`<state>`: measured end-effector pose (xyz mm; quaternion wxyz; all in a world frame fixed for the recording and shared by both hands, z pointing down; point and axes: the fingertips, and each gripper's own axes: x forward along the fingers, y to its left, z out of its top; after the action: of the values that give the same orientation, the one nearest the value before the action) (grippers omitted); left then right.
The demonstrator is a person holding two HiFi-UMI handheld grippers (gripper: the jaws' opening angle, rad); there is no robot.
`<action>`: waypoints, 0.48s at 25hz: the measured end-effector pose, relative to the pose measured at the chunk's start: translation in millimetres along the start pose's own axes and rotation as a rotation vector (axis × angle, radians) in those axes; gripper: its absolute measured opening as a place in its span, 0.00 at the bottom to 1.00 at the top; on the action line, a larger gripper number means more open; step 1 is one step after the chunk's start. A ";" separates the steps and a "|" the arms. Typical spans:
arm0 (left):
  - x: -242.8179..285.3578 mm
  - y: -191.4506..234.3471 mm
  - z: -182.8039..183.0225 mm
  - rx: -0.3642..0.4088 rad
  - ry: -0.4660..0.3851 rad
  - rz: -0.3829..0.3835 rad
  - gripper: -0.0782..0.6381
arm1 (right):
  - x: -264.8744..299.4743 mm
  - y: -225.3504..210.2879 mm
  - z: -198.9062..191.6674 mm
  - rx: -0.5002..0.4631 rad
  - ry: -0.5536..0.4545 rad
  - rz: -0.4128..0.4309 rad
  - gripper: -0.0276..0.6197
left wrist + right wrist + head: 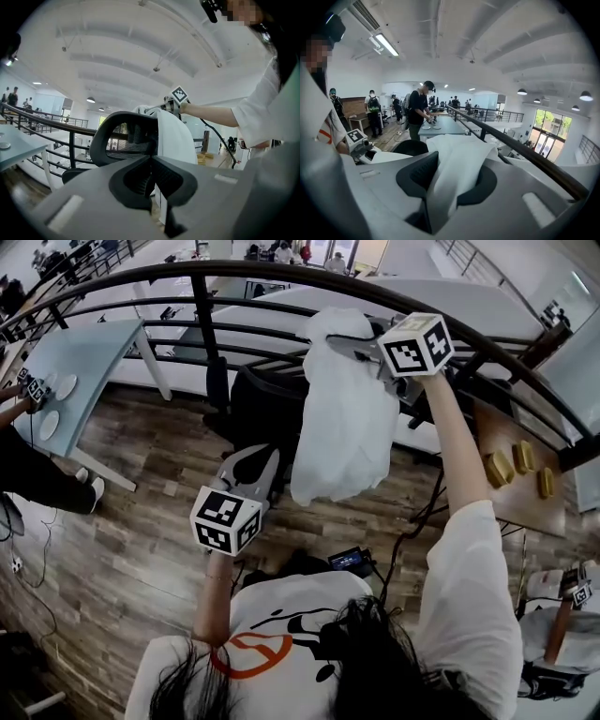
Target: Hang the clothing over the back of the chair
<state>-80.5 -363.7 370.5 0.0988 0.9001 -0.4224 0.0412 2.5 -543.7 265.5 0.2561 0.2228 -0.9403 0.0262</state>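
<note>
Fingers [417, 174] of the right gripper [364, 345] pinch a fold of the white fabric garment [342, 418], which bunches up between the dark pads. That gripper is raised at the end of an outstretched arm, and the garment hangs from it in a long loose drape. The cloth is held in the air just beside the upper back of the black mesh office chair [123, 136]. In the left gripper view it overlaps the back's right edge, but I cannot tell whether it rests on the chair. The left gripper [251, 465] sits lower and nearer the person, pointed at the chair, with its fingers pressed together on nothing. Behind the chair runs a dark curved metal railing [281, 273], and wood-plank flooring [141, 521] lies below.
</note>
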 end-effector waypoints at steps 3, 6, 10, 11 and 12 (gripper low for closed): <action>3.4 -2.3 -1.6 -0.003 0.000 0.001 0.11 | 10.3 3.9 -13.2 -0.014 0.087 0.084 0.27; 8.2 -7.9 -0.9 -0.001 0.009 -0.006 0.11 | 16.6 8.1 -22.4 -0.032 0.167 0.159 0.27; 10.0 -5.0 -3.7 -0.010 0.017 0.008 0.11 | 28.3 17.9 -36.6 -0.096 0.280 0.255 0.31; 10.7 -2.2 -4.5 -0.014 0.019 0.015 0.11 | 32.4 18.7 -41.7 -0.103 0.314 0.282 0.31; 11.5 1.0 -5.2 -0.018 0.022 0.021 0.11 | 36.4 18.5 -47.0 -0.101 0.346 0.306 0.33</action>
<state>-73.9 -371.8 377.6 0.1112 0.8940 -0.4313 0.0482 -11.4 -534.1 325.4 0.4174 0.0566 -0.9052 0.0557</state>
